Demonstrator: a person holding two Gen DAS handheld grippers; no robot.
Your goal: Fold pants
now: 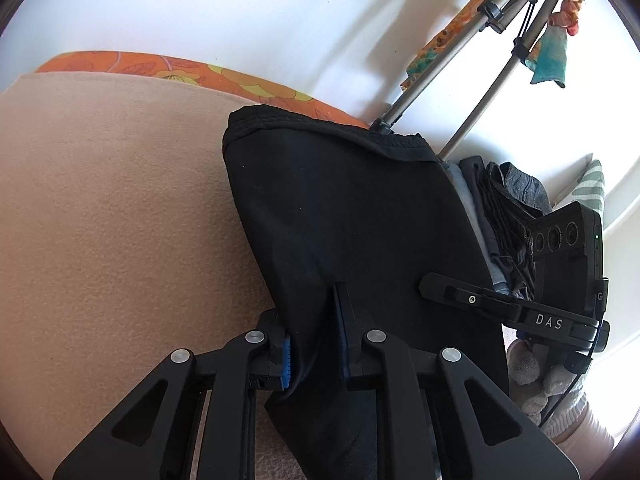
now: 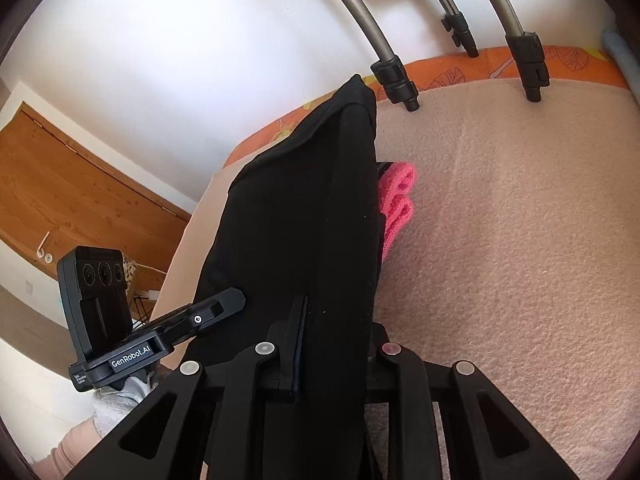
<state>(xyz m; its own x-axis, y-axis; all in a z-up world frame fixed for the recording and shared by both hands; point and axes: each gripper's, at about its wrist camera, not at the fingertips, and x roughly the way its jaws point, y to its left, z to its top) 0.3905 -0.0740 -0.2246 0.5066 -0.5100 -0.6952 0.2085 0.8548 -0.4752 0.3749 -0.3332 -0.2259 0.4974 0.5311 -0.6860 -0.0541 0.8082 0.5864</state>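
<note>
The black pants (image 1: 344,208) hang lifted above a beige blanket (image 1: 112,208), waistband end farthest from me. My left gripper (image 1: 314,340) is shut on the pants, with cloth pinched between its blue pads. In the right wrist view the pants (image 2: 296,216) drape over my right gripper (image 2: 332,344), which is shut on the cloth; its right finger is hidden under the fabric. Each gripper shows in the other's view, the right one (image 1: 520,308) beside the pants' edge and the left one (image 2: 160,332) at the left.
A tripod's legs (image 1: 472,68) (image 2: 396,76) stand on the bed near the wall. A stack of folded dark clothes (image 1: 504,216) lies at the right. A pink knitted garment (image 2: 396,200) lies on the blanket (image 2: 520,240) behind the pants. A wooden door (image 2: 68,192) is at the left.
</note>
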